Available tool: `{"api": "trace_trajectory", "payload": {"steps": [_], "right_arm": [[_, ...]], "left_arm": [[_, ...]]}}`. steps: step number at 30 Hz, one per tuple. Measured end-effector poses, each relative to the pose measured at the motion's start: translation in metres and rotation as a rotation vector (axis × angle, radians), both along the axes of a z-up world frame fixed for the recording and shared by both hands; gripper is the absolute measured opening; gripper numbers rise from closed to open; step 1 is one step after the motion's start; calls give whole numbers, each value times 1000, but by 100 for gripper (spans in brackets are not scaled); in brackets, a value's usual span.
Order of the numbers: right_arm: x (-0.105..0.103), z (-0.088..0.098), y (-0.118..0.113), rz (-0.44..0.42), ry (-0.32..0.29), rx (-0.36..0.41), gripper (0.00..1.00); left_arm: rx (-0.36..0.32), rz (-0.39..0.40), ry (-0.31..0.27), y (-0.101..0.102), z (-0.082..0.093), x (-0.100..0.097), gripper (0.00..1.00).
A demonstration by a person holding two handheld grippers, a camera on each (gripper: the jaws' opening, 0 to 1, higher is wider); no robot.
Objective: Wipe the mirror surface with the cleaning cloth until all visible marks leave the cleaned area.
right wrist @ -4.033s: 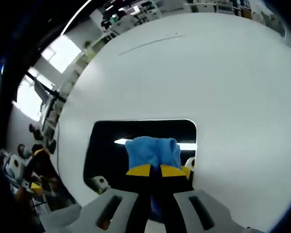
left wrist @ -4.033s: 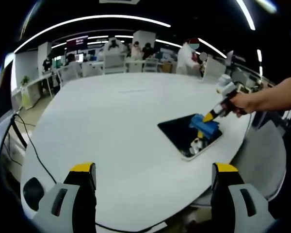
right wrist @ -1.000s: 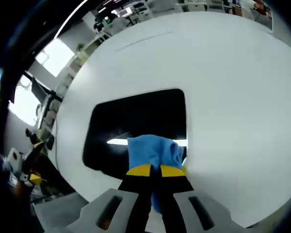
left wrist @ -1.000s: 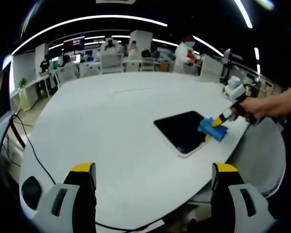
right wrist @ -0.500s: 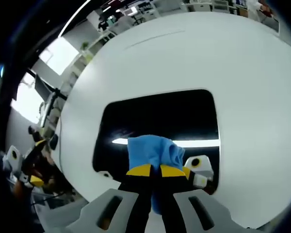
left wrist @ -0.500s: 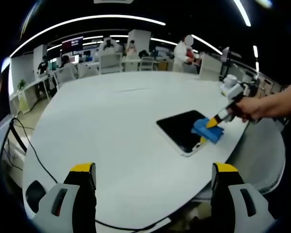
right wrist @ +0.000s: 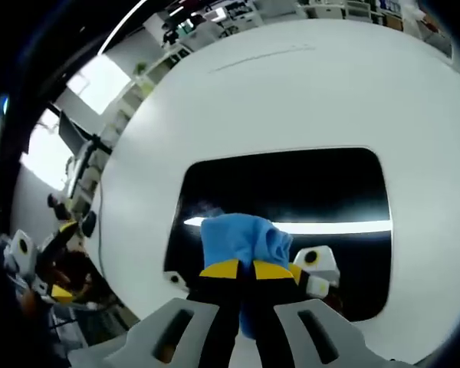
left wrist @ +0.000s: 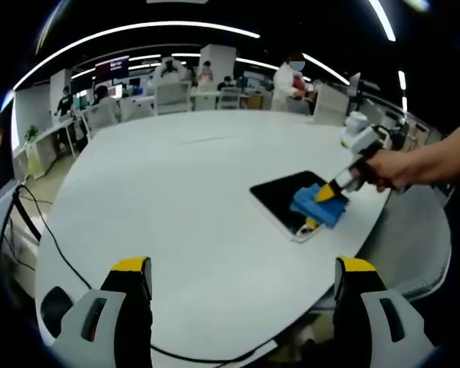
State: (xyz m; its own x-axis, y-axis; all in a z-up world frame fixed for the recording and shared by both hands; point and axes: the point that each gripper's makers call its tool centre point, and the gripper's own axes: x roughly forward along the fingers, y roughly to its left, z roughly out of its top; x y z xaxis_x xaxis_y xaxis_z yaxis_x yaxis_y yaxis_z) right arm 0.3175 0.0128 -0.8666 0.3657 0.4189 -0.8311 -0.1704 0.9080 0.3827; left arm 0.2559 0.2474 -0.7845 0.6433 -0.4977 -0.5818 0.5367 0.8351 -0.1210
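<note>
R gripper (right wrist: 240, 270) w/ cloth (right wrist: 241, 240) on mirror (right wrist: 291, 195)

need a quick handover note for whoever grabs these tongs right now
Right tongs: shut on the blue cleaning cloth, pressing it onto the mirror; from the left gripper view they work the mirror's near end.
Left tongs: open, holding nothing, hanging above the white table away from the mirror.
Mirror lies flat near the table's edge.
Done: cloth gripped, wiping under way.
Left: a faint smudge shows beside the cloth; wipe the whole surface, then check for marks.
</note>
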Motion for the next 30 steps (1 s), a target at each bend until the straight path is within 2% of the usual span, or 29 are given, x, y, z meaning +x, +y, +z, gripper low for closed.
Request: {"api": "trace_trajectory", "payload": {"steps": [6,11,20,30], "right_arm": [[-2,0,24,21,1,26,0],[-1,0,41,64,-9,12,0],[2,0,58,89,-13,15,0],[1,1,75,114,-25,30,0]], "left_arm": [[2,2,1,4,-1,2,100],[-1,0,6,3,-4,2,100],[-12,1,9,-1,-5,1,100],[-8,17,11,6,-5,0,100]]}}
